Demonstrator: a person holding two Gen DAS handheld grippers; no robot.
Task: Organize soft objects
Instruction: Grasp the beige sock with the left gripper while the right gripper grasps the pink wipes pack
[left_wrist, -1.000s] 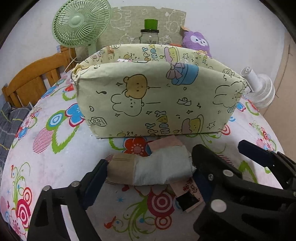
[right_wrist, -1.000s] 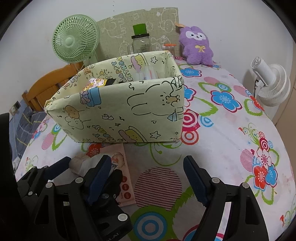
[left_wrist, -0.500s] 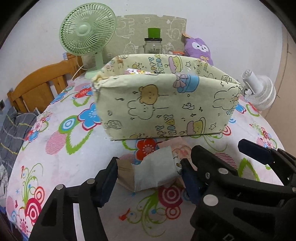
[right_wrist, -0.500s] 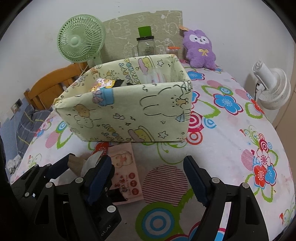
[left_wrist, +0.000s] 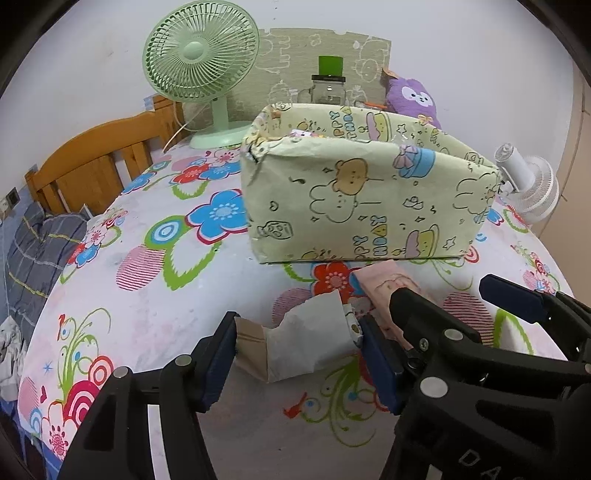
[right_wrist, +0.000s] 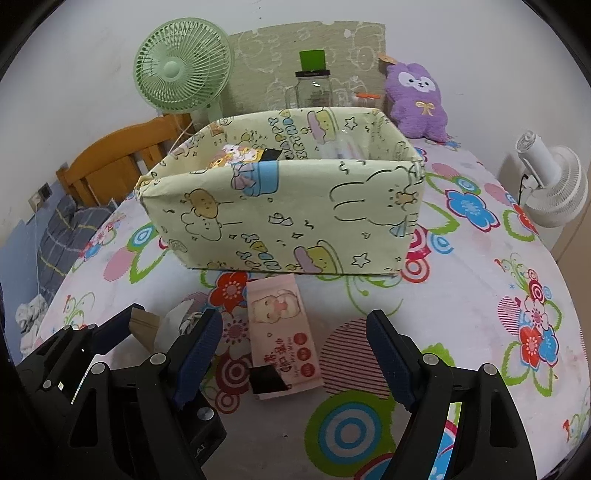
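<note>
We hold tissue pack (left_wrist: 295, 341) clamped in left hand-held gripper (left_wrist: 297, 360), just above tabletop (left_wrist: 147, 306). Right hand-held gripper (right_wrist: 293, 360) open, empty, over wipes (right_wrist: 282, 328). Box (left_wrist: 369, 199) at 12 o'clock. Next, we judge: lift pack over rim, release inside.
</note>
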